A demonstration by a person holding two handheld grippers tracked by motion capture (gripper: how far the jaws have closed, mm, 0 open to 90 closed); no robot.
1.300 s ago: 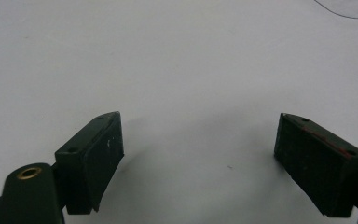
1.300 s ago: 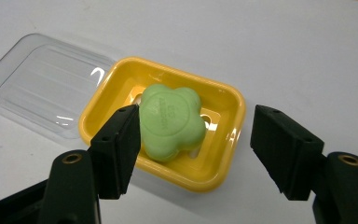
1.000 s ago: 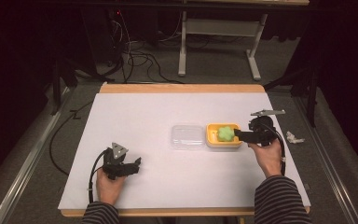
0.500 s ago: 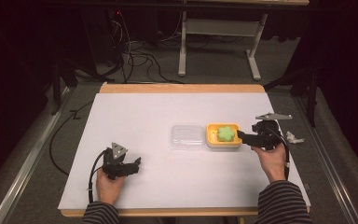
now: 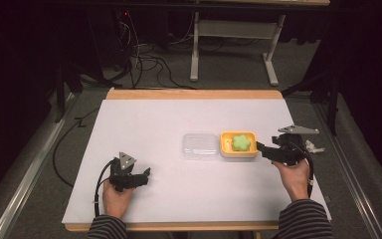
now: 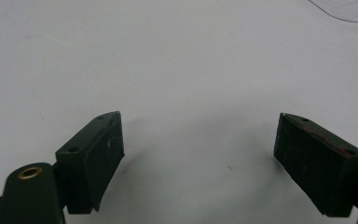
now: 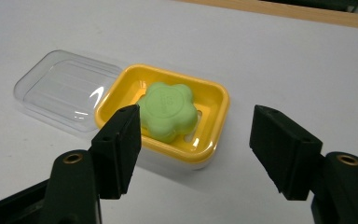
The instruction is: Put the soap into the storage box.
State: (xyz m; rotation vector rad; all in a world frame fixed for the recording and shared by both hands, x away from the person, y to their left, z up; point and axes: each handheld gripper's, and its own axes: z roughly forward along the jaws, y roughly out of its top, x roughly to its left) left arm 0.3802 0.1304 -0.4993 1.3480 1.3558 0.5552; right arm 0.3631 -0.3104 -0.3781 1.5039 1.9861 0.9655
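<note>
The white table [image 5: 144, 124] filled mid-frame. A clear lid [image 5: 200, 146] lay touching the yellow soap dish [image 5: 225, 149], right of center, holding green flower-shaped soap [image 5: 240, 143]. The right gripper [image 5: 260, 147] hovered spread beside the dish; the left gripper [image 5: 146, 174], lower left, gaped empty. A careless push could slide the light dish.

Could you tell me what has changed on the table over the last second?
The right tool has drawn back from over the yellow soap dish toward the table's right edge; its jaws stand open and empty, just short of the dish. The green flower-shaped soap stays in the dish, the clear lid still lies beside it, and the left tool rests open where it was.
</note>
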